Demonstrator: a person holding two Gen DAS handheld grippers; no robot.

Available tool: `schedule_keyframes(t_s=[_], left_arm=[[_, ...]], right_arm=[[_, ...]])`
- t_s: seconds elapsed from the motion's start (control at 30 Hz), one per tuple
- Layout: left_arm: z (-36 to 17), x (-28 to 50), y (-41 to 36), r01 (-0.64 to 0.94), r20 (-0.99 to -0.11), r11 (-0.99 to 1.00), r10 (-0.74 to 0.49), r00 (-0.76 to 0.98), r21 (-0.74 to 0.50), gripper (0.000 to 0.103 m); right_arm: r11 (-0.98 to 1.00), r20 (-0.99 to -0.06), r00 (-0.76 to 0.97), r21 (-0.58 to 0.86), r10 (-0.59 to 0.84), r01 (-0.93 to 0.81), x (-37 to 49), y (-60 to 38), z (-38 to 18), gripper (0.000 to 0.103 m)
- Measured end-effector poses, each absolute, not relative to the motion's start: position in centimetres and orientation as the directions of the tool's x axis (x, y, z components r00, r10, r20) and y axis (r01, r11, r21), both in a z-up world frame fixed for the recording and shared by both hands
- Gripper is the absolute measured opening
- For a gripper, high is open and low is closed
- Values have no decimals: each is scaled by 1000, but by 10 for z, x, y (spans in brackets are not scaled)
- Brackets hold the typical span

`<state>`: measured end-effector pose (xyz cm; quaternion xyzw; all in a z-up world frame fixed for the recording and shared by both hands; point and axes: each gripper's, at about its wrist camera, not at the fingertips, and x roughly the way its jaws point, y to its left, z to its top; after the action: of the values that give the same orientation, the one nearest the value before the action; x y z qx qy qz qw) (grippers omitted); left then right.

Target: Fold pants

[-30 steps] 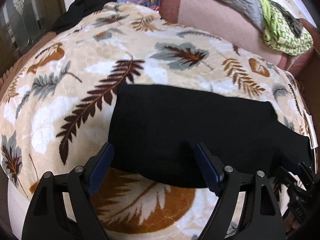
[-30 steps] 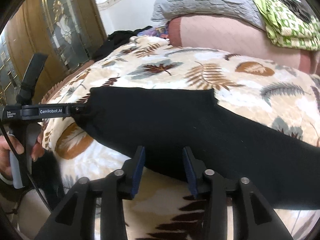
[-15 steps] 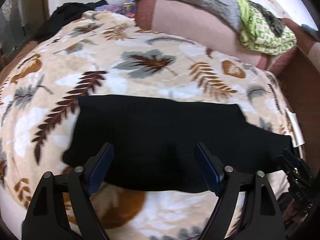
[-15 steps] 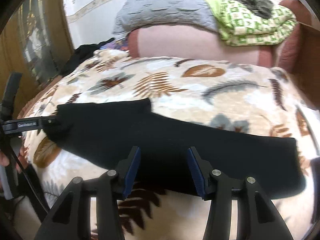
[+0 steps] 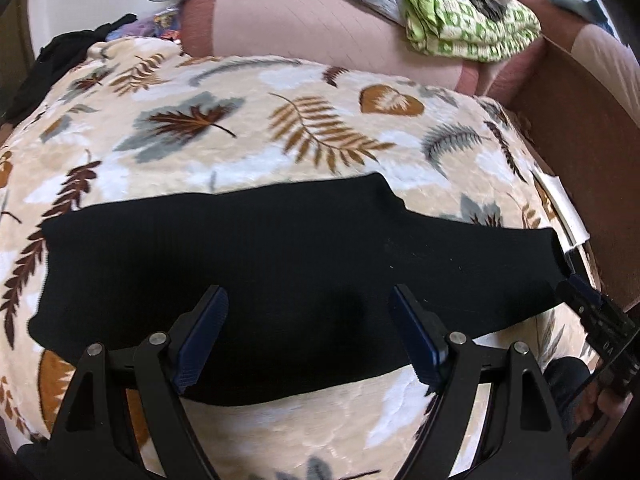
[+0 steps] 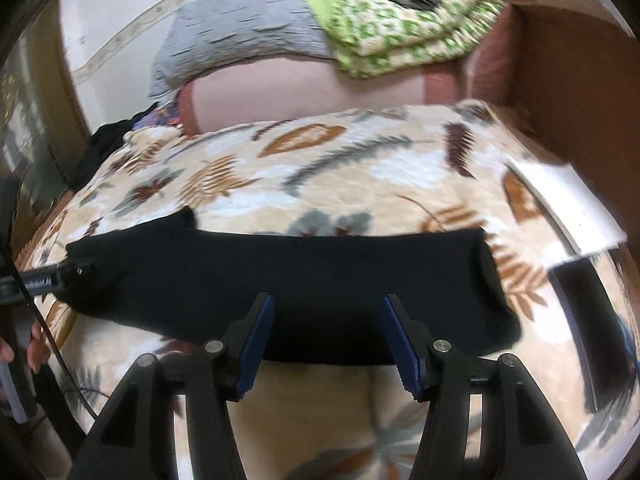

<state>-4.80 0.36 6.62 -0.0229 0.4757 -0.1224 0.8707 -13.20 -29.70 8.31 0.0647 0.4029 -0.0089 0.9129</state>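
Hovering over the near edge of the bed, the left hand-held gripper [image 5: 306, 338] has its blue pads spread wide apart, nothing between them. The right hand-held gripper [image 6: 326, 340] is also spread apart and holds nothing, with its tips above the near hem of the pants [image 5: 280, 280]. The black pants lie flat across the leaf-print blanket [image 5: 248, 148], a long strip running side to side, folded lengthwise with the legs stacked. In the left view the wider end sits to the left and the narrow leg end runs off to the right, close to the right gripper body at the frame edge. In the right view the leg end [image 6: 492, 292] stops just short of the bed's right side, and the left gripper body shows at the far left by the wider end; contact there cannot be told. A hand [image 6: 24, 344] grips that handle at the left edge. Beyond the pants the blanket is bare. Farther back sits a pink cushion [image 5: 320, 28], with a grey quilted pillow [image 6: 248, 40] on top and a green-patterned folded cloth [image 5: 468, 24] to its right. Dark clothing [image 5: 60, 56] lies heaped at the far left corner. A brown wooden bed frame [image 5: 580, 152] runs along the right side.
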Motion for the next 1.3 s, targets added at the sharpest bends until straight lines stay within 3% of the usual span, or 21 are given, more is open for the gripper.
schedule_keyframes(t_s=[0.4, 0.73, 0.97, 1.07, 1.23, 1.3], left_arm=[[52, -45, -21, 230, -839, 968, -210, 502, -104, 83], [60, -44, 2, 191, -835, 977, -182, 520, -94, 83], [60, -35, 0, 193, -834, 975, -198, 515, -112, 83], [59, -31, -10, 213, -836, 969, -218, 504, -124, 83], [54, -29, -31, 247, -842, 963, -221, 491, -109, 83], [53, -28, -38, 257, -845, 961, -219, 488, -101, 83]], right_arm=[[984, -763, 646, 110, -6, 139, -128, -329, 73, 59], [995, -760, 649, 92, 41, 45, -113, -301, 73, 59], [966, -785, 614, 86, -85, 243, -119, -356, 72, 64], [941, -812, 569, 79, -130, 328, -117, -386, 66, 71], [921, -845, 530, 153, -65, 358, -103, -410, 46, 70], [920, -855, 519, 185, -24, 346, -98, -411, 37, 57]])
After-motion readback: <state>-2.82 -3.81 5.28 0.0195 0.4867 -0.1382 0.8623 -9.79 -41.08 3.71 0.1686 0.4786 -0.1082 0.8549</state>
